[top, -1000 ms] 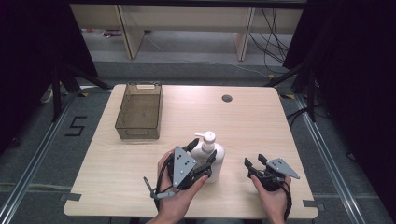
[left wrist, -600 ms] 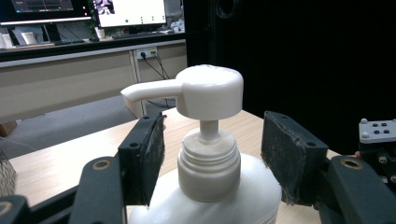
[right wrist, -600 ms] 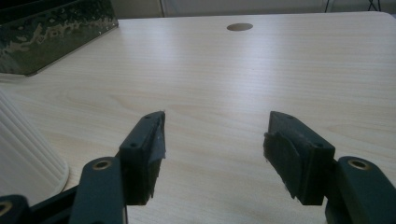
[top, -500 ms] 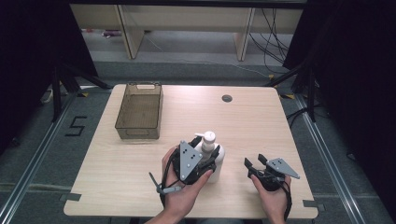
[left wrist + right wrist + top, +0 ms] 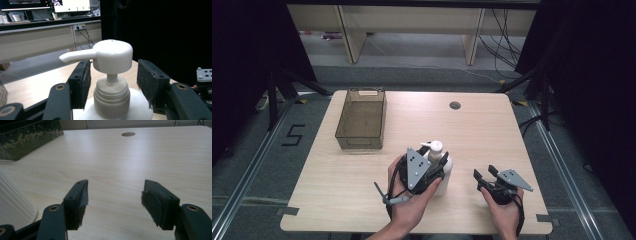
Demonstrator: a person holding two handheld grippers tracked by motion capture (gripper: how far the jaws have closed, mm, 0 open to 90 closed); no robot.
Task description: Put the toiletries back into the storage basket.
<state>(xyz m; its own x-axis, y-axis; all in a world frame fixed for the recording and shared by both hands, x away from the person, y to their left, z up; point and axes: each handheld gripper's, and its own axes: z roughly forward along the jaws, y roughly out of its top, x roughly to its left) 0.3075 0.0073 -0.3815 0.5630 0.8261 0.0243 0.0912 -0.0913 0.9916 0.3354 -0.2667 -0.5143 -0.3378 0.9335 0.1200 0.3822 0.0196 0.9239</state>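
A white pump bottle (image 5: pixel 446 175) stands upright on the wooden table (image 5: pixel 492 130), near its front edge. My left gripper (image 5: pixel 435 156) is open, one jaw on each side of the bottle's neck. In the left gripper view the pump head (image 5: pixel 112 56) rises between the pads (image 5: pixel 83 82), with a small gap on both sides of the screw collar. My right gripper (image 5: pixel 484 171) hovers open to the right of the bottle, over bare table. Its own view shows nothing between the jaws of the right gripper (image 5: pixel 115 195), and the bottle's ribbed side (image 5: pixel 12 202) sits at the left edge.
A dark see-through basket (image 5: pixel 360 142) stands empty at the table's back left; its wall (image 5: pixel 27 137) also appears in the right gripper view. A round cable hole (image 5: pixel 455 105) lies near the far edge. Metal floor rails run along both sides of the table.
My left gripper has moved up and forward along the bottle, so its jaws now flank the pump neck. The right gripper has stayed in place.
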